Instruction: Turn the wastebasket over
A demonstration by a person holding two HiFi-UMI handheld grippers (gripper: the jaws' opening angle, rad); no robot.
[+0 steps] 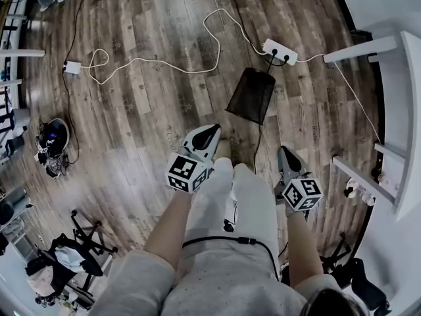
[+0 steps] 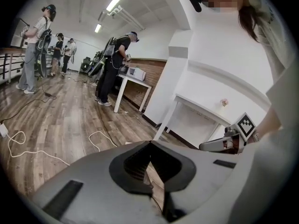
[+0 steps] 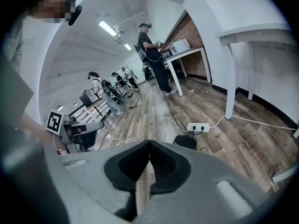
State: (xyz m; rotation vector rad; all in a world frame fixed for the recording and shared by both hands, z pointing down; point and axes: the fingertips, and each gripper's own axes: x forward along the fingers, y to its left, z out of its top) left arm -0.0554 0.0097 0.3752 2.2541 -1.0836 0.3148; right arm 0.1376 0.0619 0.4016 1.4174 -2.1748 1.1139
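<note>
Your wastebasket [image 1: 251,95] sits farther out, between the left hand-held gripper [image 1: 212,131] and right hand-held gripper [image 1: 283,151] (both closed, empty).

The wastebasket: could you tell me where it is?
Head view: the wastebasket is on the wood floor, right of centre, next to the white power strip.

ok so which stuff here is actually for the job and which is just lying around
For the job:
- wastebasket, black mesh, on the floor ahead
- left claw, shut, empty
- right claw, shut, empty

Just lying about:
- power strip
- white cable trailing over the floor
- white table
- other people farther down the room
</note>
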